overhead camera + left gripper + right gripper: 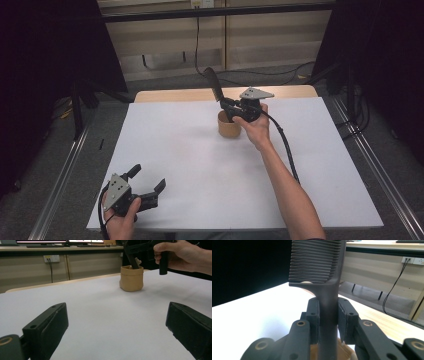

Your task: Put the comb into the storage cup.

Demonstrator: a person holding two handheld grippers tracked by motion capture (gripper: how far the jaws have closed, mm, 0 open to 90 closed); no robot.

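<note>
One dark ribbed plastic comb (319, 267) clamped in right gripper (328, 317) jaws above one round tan pot (229, 126); left gripper (148, 184) jaws wide, empty.

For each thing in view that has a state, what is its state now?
comb: upright, handle clamped, lower end in the pot
pot: upright on the table, open top
right gripper: shut on the comb, above the pot
left gripper: open, nothing between its jaws

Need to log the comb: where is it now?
In the high view the comb is clamped in the right claw, just above the tan cup, toward the table's far edge.
</note>
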